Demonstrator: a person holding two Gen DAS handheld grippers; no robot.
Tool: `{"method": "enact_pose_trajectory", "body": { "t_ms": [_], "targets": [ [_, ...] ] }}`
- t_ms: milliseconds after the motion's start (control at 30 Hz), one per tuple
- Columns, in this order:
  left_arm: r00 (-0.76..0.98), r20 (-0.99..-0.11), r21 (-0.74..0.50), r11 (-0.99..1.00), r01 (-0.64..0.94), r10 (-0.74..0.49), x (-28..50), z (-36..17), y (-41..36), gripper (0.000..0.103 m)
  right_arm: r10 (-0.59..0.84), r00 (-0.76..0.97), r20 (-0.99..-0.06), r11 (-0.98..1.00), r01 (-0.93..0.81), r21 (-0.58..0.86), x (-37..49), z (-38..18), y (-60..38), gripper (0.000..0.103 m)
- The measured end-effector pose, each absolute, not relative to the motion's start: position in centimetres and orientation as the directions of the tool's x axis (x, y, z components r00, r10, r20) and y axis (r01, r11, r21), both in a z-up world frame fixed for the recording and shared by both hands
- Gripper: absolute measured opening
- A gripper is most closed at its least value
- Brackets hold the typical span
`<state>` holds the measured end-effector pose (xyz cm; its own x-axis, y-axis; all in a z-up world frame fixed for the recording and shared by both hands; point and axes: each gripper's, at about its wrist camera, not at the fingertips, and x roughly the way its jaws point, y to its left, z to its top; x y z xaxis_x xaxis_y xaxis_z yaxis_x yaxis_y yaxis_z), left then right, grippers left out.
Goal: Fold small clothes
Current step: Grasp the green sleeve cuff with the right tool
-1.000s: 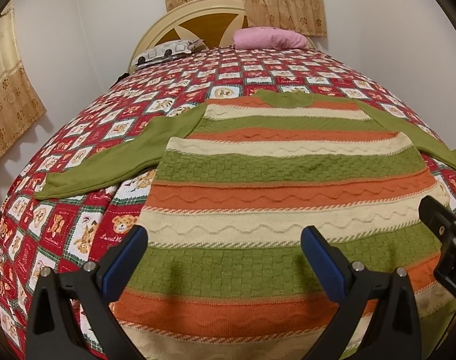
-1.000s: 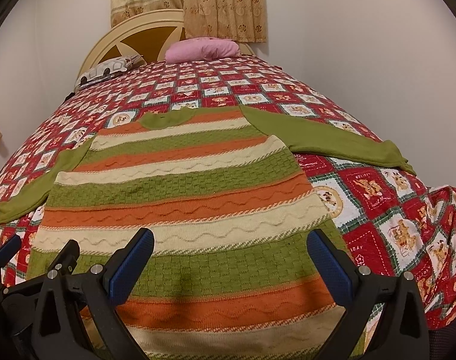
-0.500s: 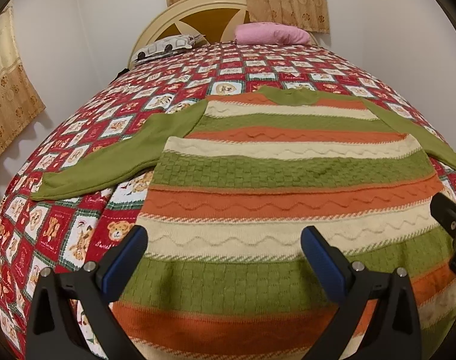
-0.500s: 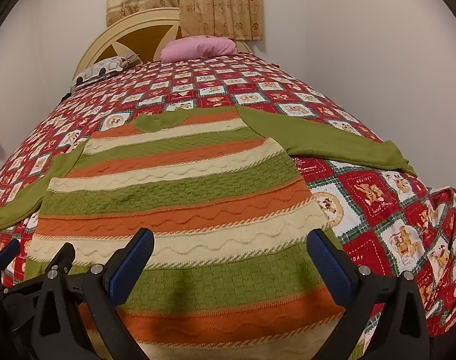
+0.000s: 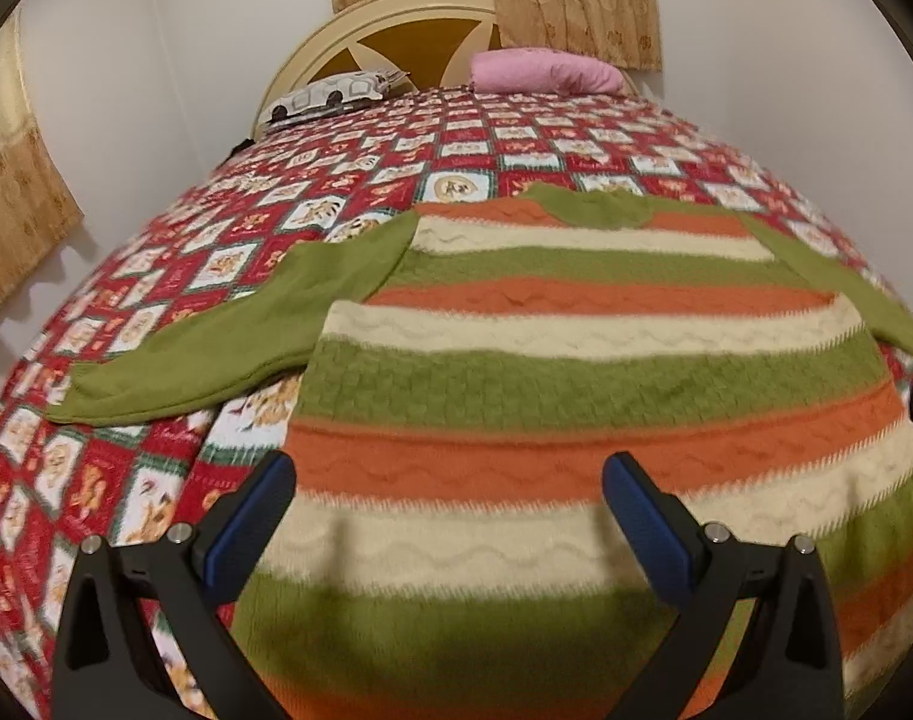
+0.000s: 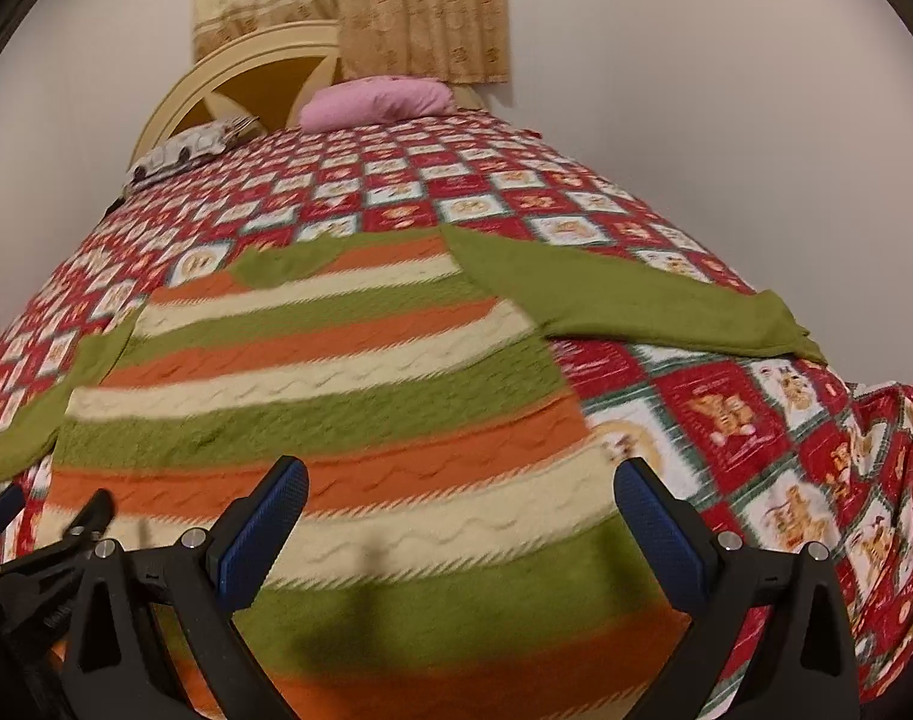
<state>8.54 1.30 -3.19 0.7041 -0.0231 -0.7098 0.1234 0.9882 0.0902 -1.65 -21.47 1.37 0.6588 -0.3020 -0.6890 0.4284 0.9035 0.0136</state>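
Observation:
A knitted sweater (image 5: 576, 372) with green, orange and cream stripes lies flat on the bed, collar at the far end, green sleeves spread out to both sides. It also shows in the right wrist view (image 6: 336, 396). My left gripper (image 5: 450, 516) is open and empty, hovering over the sweater's lower left part. My right gripper (image 6: 462, 522) is open and empty over the sweater's lower right part. The left sleeve (image 5: 228, 348) and right sleeve (image 6: 636, 306) lie on the quilt. The sweater's hem is hidden below the grippers.
The bed has a red patchwork bear quilt (image 5: 156, 276). A pink pillow (image 5: 540, 69) and a patterned pillow (image 5: 330, 93) lie at the cream headboard (image 5: 396, 30). White walls and beige curtains (image 6: 366, 6) surround the bed. The left gripper shows at the right view's lower left (image 6: 42, 534).
Both grippers have moved forward and lower over the sweater, which now looks larger and closer. The jaws stay open. The sweater has not moved.

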Motion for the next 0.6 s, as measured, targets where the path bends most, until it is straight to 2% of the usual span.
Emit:
{"method": "enact_pose_trajectory", "body": {
  "t_ms": [200,333,467,500,567,600],
  "targets": [
    [0.692,-0.721,0.078,0.997,0.015,0.046,12.6,-4.3,4.0,0.103,-0.338,0.649,-0.681,0.844,0.53,0.086,-2.6,2.1,-28.7,0.101],
    [0.672,-0.739,0.034,0.999,-0.016,0.036,13.8,-5.5,5.2,0.103,-0.42,0.593,-0.687,0.75,0.653,0.105,-3.8,2.5,-36.4,0.089],
    [0.633,-0.774,-0.021,0.999,-0.026,0.0,14.4,-6.8,5.8,0.103,-0.42,0.563,-0.711,0.622,0.75,0.227,-5.3,1.7,-43.8,0.089],
    [0.632,-0.775,-0.03,0.999,-0.026,-0.007,14.3,-6.8,5.8,0.103,-0.41,0.562,-0.719,0.563,0.776,0.286,-6.0,1.2,-46.4,0.086],
    [0.625,-0.78,-0.047,0.998,-0.028,-0.02,14.4,-6.9,5.9,0.103,-0.411,0.541,-0.733,0.447,0.821,0.356,-7.1,0.2,-50.7,0.073],
    [0.622,-0.783,-0.055,0.998,-0.029,-0.025,14.3,-7.0,5.9,0.103,-0.41,0.532,-0.741,0.416,0.832,0.367,-7.3,-0.2,-52.0,0.061]
  ]
}}
